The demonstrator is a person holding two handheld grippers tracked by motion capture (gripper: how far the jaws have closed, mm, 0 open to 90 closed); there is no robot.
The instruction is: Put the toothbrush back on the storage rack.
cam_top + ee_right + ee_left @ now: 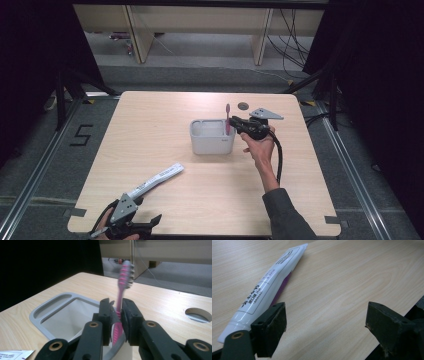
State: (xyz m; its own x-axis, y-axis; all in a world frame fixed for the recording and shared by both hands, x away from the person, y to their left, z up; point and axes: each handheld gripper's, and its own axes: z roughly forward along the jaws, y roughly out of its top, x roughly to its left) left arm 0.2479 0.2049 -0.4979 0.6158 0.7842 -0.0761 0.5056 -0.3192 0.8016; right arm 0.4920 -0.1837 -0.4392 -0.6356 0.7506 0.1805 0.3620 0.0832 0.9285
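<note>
Toothbrush (pixel 120 315) stands upright at the grey holder's (pixel 212 145) right rim, centre frame, between my right gripper's (pixel 117 315) nearly closed jaws; I cannot tell if they pinch. Released crooked, it may topple outside.

Pink toothbrush (pixel 121 296) upright in grey holder (pixel 212 142)

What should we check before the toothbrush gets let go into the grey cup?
1. Toothbrush stands upright, head up: ok.
2. Its handle sits between the pads of the right gripper, right at the rim of the grey holder: ok.
3. Handle's lower end rests on the holder's bottom: cannot tell, it is hidden.
4. Holder stands flat on the table: ok.
5. Left gripper is open beside the toothpaste tube, out of the way: ok.
</note>
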